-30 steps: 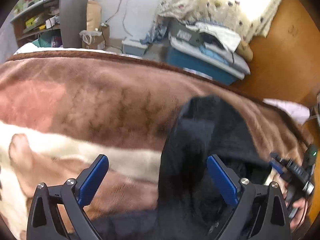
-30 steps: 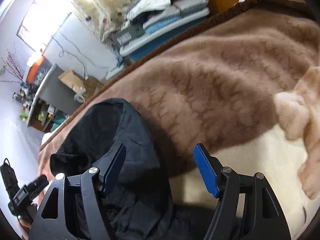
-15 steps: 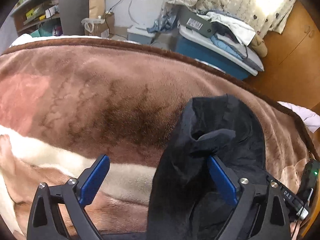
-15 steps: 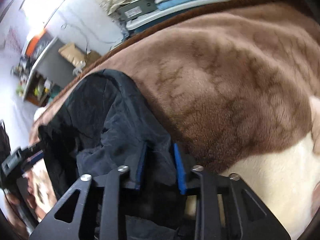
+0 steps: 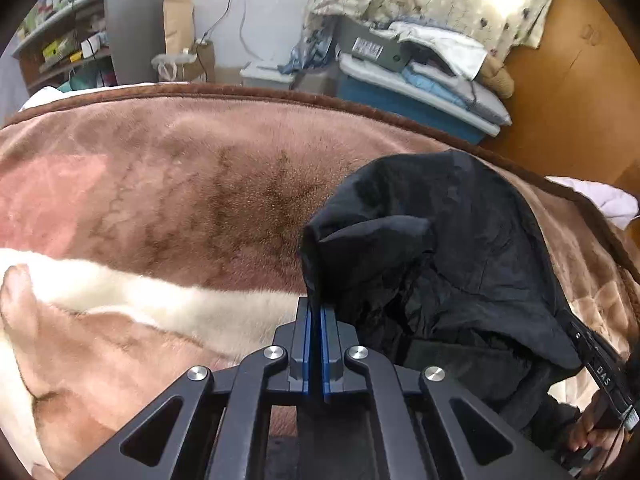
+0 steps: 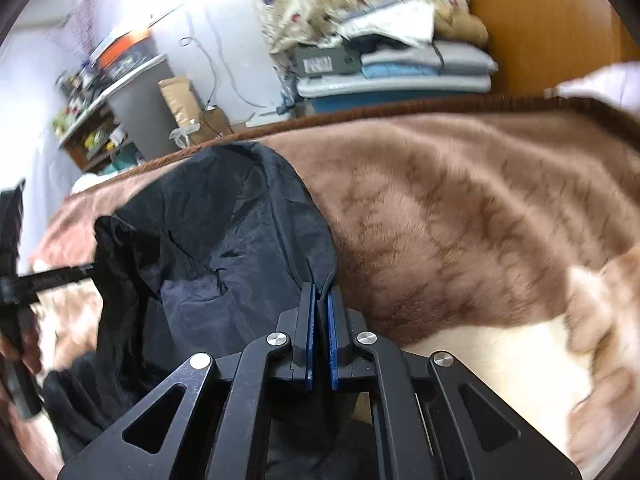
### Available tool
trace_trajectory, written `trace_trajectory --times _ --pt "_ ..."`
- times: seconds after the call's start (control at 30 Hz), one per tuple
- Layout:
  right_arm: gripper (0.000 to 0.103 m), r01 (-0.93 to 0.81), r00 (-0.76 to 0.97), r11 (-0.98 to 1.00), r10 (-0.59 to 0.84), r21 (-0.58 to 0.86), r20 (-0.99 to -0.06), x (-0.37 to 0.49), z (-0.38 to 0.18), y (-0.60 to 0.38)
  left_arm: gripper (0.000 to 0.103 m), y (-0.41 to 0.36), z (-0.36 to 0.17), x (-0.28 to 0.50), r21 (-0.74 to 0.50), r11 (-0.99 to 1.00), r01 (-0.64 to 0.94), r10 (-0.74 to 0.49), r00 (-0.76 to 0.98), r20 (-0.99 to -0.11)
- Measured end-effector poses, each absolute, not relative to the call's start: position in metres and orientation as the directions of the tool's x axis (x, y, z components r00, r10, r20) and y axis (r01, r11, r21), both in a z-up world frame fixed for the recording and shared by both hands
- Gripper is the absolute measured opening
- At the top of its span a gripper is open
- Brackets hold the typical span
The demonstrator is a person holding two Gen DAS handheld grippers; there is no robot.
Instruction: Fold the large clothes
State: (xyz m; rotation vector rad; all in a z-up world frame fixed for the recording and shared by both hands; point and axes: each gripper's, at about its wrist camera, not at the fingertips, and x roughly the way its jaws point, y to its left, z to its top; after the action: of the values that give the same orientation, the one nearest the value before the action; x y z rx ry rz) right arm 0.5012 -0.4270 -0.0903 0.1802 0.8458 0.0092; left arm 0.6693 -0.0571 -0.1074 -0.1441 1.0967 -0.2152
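Observation:
A black garment [image 5: 440,248] of thin shiny cloth lies bunched on a brown plush blanket [image 5: 180,184] on a bed. My left gripper [image 5: 316,308] is shut on the garment's left edge, which rises in a fold from the blue pads. My right gripper [image 6: 321,292] is shut on the garment's [image 6: 224,232] right edge. The cloth hangs stretched between the two grippers, a little above the blanket [image 6: 460,208]. The other gripper shows at the right edge of the left wrist view [image 5: 600,368] and at the left edge of the right wrist view [image 6: 24,280].
Beyond the bed's far edge stand a blue bin stacked with folded clothes [image 5: 420,80], a grey shelf unit [image 5: 120,28], a paper bag [image 5: 178,20] and a wooden wardrobe [image 5: 568,72]. A pale pillow [image 5: 600,200] lies at the right.
My left gripper has closed on the garment's left edge; it was open half a second ago. My right gripper closed on the right edge earlier. Both hold the cloth raised now.

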Motion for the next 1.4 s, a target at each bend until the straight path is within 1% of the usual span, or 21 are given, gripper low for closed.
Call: trace_trajectory --times 0.2,0.33,0.43,0.5,0.6,0.67,0.73,0.77,0.8,0.87,0.9,0.93,0.97,1.0,1.03,1.17,1.27,1.3,1.33,1.37,1.4 --pt "0.005 0.005 0.734 0.997 0.048 0.076 -0.677 0.465 -0.063 -0.416 0.003 -0.021 -0.070 0.620 -0.264 0.957 0.117 -0.283 0.556 -0.781" --pt "0.005 -0.027 0.769 0.998 0.054 0.052 -0.637 0.436 -0.051 -0.409 0.003 0.000 -0.054 0.585 -0.279 0.953 0.118 -0.293 0.591 -0.752" --pt "0.005 -0.052 0.794 0.999 0.033 -0.014 -0.606 0.406 -0.047 -0.394 0.003 0.012 -0.054 0.563 -0.317 0.941 0.121 -0.325 0.592 -0.737" --pt "0.005 -0.073 0.788 0.996 0.031 -0.043 -0.615 0.393 -0.052 -0.388 0.003 0.013 -0.061 0.553 -0.310 0.943 0.123 -0.322 0.577 -0.751" --pt "0.005 -0.070 0.765 0.997 0.033 -0.032 -0.644 0.388 -0.061 -0.387 0.003 0.011 -0.067 0.544 -0.347 0.931 0.117 -0.350 0.564 -0.748" --pt "0.005 -0.082 0.725 0.995 0.101 0.061 -0.682 0.394 -0.067 -0.392 0.003 0.007 -0.065 0.538 -0.368 0.922 0.119 -0.368 0.561 -0.741" --pt "0.009 -0.052 0.686 0.984 0.161 0.173 -0.709 0.402 -0.073 -0.405 0.003 0.000 -0.061 0.537 -0.378 0.916 0.133 -0.385 0.553 -0.739" --pt "0.009 -0.037 0.654 0.964 0.222 0.262 -0.723 0.408 -0.078 -0.416 0.003 -0.003 -0.059 0.538 -0.384 0.913 0.139 -0.394 0.548 -0.738" --pt "0.015 0.018 0.648 0.955 0.215 0.297 -0.731 0.410 -0.081 -0.426 0.003 -0.006 -0.057 0.538 -0.387 0.910 0.150 -0.403 0.543 -0.737" --pt "0.031 0.070 0.647 0.927 0.239 0.368 -0.724 0.414 -0.083 -0.442 0.004 -0.015 -0.054 0.542 -0.386 0.903 0.190 -0.425 0.526 -0.737" --pt "0.052 0.083 0.638 0.907 0.270 0.414 -0.721 0.420 -0.085 -0.451 0.010 -0.019 -0.053 0.542 -0.382 0.901 0.206 -0.432 0.519 -0.738" --pt "0.068 0.117 0.635 0.895 0.266 0.431 -0.725 0.426 -0.087 -0.459 0.020 -0.024 -0.054 0.545 -0.382 0.899 0.214 -0.437 0.506 -0.744" --pt "0.069 0.158 0.640 0.885 0.246 0.438 -0.728 0.435 -0.087 -0.468 0.026 -0.027 -0.055 0.547 -0.388 0.896 0.217 -0.443 0.494 -0.748" --pt "0.069 0.188 0.644 0.873 0.236 0.449 -0.728 0.446 -0.088 -0.477 0.036 -0.032 -0.057 0.550 -0.397 0.888 0.233 -0.460 0.476 -0.750" --pt "0.069 0.210 0.639 0.860 0.239 0.465 -0.731 0.455 -0.089 -0.483 0.040 -0.036 -0.058 0.550 -0.403 0.881 0.250 -0.474 0.469 -0.745" --pt "0.069 0.266 0.584 0.777 0.341 0.571 -0.737 0.505 -0.104 -0.496 0.041 -0.052 -0.068 0.553 -0.375 0.880 0.293 -0.472 0.435 -0.767" --pt "0.069 0.289 0.488 0.817 0.323 0.499 -0.811 0.542 -0.114 -0.486 0.041 -0.056 -0.077 0.555 -0.399 0.873 0.280 -0.483 0.391 -0.783" --pt "0.064 0.298 0.446 0.815 0.342 0.498 -0.827 0.552 -0.119 -0.482 0.041 -0.056 -0.079 0.555 -0.405 0.871 0.279 -0.487 0.379 -0.787" --pt "0.036 0.305 0.419 0.807 0.363 0.506 -0.832 0.559 -0.123 -0.478 0.041 -0.056 -0.079 0.555 -0.410 0.869 0.277 -0.491 0.375 -0.786" --pt "0.020 0.300 0.410 0.807 0.373 0.509 -0.833 0.562 -0.124 -0.475 0.041 -0.054 -0.078 0.555 -0.411 0.869 0.276 -0.491 0.374 -0.787" --pt "0.012 0.287 0.401 0.823 0.361 0.490 -0.842 0.566 -0.122 -0.469 0.041 -0.053 -0.076 0.555 -0.401 0.874 0.274 -0.481 0.381 -0.789"
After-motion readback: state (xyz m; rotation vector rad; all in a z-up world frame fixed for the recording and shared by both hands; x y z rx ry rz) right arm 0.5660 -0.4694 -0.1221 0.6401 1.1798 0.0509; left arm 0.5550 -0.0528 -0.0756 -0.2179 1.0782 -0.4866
